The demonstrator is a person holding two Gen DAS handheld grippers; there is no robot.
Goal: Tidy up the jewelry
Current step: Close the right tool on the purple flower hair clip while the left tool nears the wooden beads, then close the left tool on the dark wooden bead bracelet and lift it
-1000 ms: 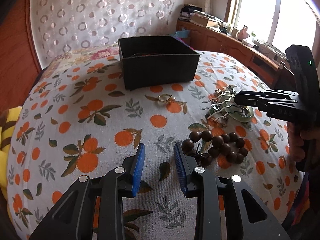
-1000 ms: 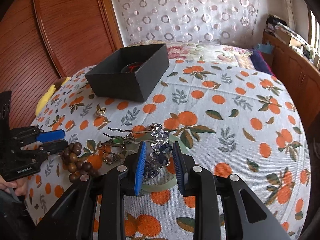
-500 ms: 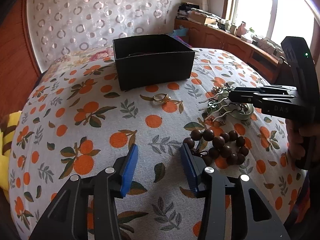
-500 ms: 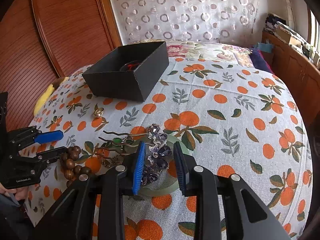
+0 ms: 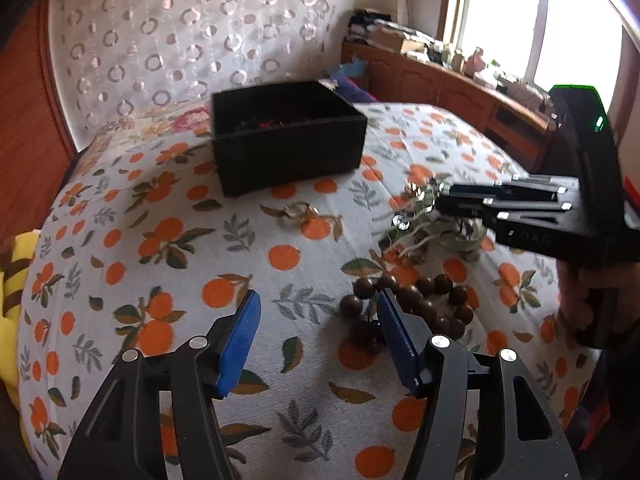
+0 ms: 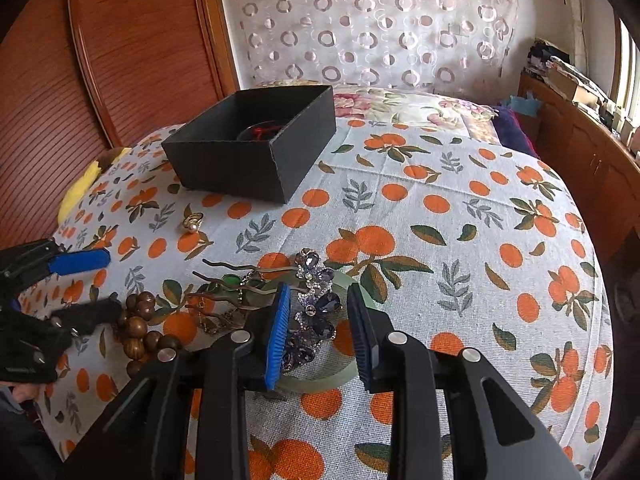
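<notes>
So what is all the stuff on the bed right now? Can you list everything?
Box: one, black, open, far side of bedspread.
Ring: one, gold with pearl, in front of box.
Bead bracelet: one, brown wood, near left gripper.
Hair sticks: several, bronze, beside beads.
Crystal hair clip: one, purple, between right gripper's fingers.
Bangle: one, pale green, under clip.
Bedspread: one, white with oranges.
Left gripper: open.
Right gripper: open.

Box (image 6: pixel 256 152) behind ring (image 6: pixel 192 222); beads (image 6: pixel 138 332) left of brooch (image 6: pixel 314 312).
</notes>
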